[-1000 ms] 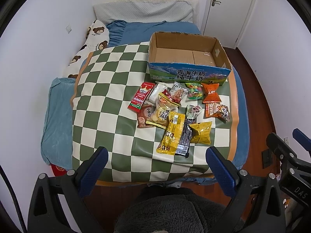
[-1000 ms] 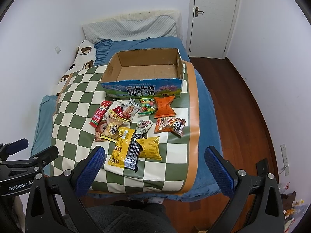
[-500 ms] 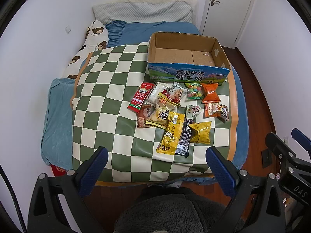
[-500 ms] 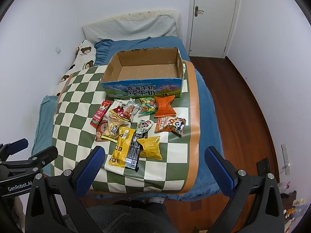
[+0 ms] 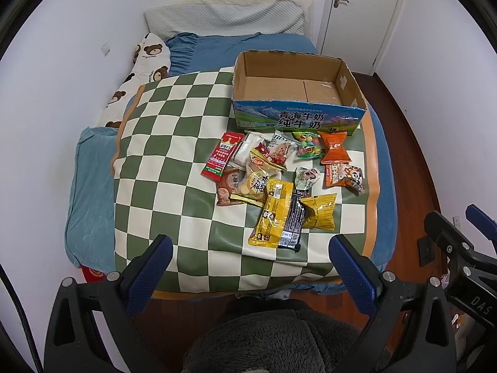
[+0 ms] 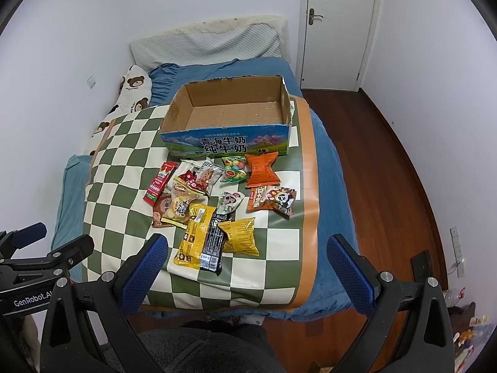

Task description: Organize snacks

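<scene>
Several snack packets lie in a loose pile on a green-and-white checkered mat [image 5: 161, 155] on a bed. Among them are a long yellow packet [image 5: 271, 213] [image 6: 195, 236], a yellow pouch [image 5: 320, 211] [image 6: 240, 239], an orange packet [image 5: 335, 147] [image 6: 262, 169] and a red sachet [image 5: 222, 157] [image 6: 159, 185]. An empty open cardboard box [image 5: 298, 118] [image 6: 230, 143] stands behind them. My left gripper [image 5: 248, 267] and right gripper [image 6: 245, 264] are both open and empty, held high above the bed's near end.
The bed has blue bedding [image 6: 329, 168], a grey pillow [image 5: 223, 18] and a bear-print cushion [image 5: 146, 65]. White walls enclose it at left and back. A closed door [image 6: 338, 25] and wooden floor [image 6: 388, 143] lie to the right.
Both views have shifted very slightly; the snacks and box sit a little higher in frame. Nothing on the bed has moved.
</scene>
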Available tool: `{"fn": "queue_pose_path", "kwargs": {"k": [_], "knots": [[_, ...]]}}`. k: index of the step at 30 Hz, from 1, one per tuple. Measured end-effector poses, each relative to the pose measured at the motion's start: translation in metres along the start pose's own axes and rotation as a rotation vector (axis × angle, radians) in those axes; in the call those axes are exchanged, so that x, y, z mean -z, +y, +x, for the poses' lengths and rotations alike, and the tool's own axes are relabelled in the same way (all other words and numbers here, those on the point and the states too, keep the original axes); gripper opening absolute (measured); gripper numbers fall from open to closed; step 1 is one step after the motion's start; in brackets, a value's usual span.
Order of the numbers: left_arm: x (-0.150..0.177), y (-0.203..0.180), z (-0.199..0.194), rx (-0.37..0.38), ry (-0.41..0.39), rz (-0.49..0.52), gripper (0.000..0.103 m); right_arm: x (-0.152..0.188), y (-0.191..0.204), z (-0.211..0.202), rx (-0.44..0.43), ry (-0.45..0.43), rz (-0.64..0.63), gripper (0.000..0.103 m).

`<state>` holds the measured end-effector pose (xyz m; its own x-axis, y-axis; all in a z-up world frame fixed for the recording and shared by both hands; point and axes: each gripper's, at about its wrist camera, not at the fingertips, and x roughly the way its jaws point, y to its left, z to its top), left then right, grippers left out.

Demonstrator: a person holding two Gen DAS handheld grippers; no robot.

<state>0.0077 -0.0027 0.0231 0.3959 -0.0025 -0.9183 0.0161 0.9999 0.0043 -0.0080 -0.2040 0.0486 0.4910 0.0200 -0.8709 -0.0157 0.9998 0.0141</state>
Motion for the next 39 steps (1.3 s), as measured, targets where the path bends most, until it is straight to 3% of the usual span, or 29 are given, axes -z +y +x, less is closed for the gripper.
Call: {"fn": "queue_pose_path", "kwargs": {"k": [29,34,39], "knots": [[-0.003,-0.001,0.003,-0.009,-0.001,-0.001,0.103,-0.001,0.0,0.001,-0.006,0.009,0.027,0.103],[-0.01,0.001,0.044,-0.047,0.031,0.012,0.103,0.002,-0.008,0.032,-0.035,0.052,0.106,0.103],[-0.016,-0.008,0.133,-0.085,0.151,0.079,0.103,0.014,-0.03,0.112,-0.067,0.118,0.165,0.098]]}}
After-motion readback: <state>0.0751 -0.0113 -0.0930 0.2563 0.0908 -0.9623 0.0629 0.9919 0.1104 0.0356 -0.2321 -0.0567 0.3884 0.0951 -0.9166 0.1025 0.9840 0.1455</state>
